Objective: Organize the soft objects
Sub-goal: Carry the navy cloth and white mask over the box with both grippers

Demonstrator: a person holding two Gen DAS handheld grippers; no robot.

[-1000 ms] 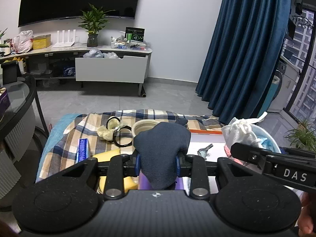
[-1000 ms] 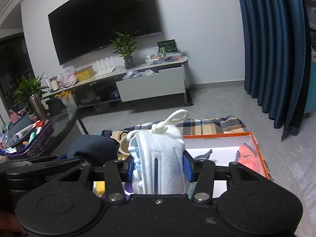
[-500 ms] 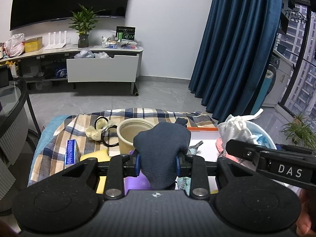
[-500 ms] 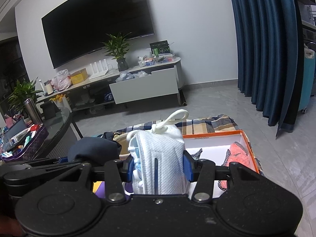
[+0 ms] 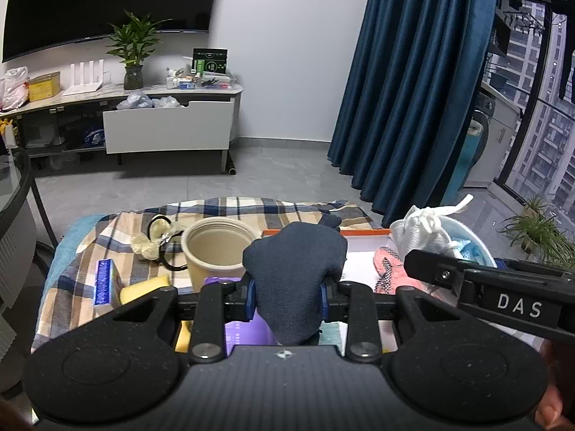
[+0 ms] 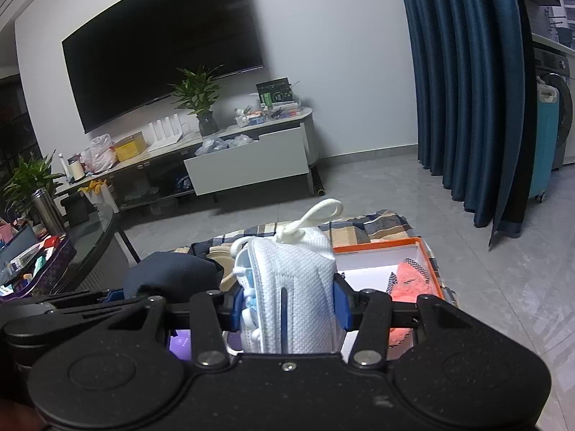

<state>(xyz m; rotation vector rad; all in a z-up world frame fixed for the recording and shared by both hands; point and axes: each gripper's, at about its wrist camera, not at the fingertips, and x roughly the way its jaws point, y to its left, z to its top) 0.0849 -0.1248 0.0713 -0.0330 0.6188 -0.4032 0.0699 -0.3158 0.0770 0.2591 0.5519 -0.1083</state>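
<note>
The left gripper (image 5: 287, 296) clamps a dark navy cloth (image 5: 294, 269) while the right gripper (image 6: 285, 305) clamps white face masks (image 6: 294, 287) beside the orange-rimmed box (image 6: 377, 246).

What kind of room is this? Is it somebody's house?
Most likely a living room in someone's home. A big dark television hangs on the wall above a low media cabinet with a potted plant on it, and long blue curtains cover a tall window.

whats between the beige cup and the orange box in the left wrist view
The dark navy cloth, clamped in the left gripper, sits between the beige cup and orange-rimmed box in that view.
</note>
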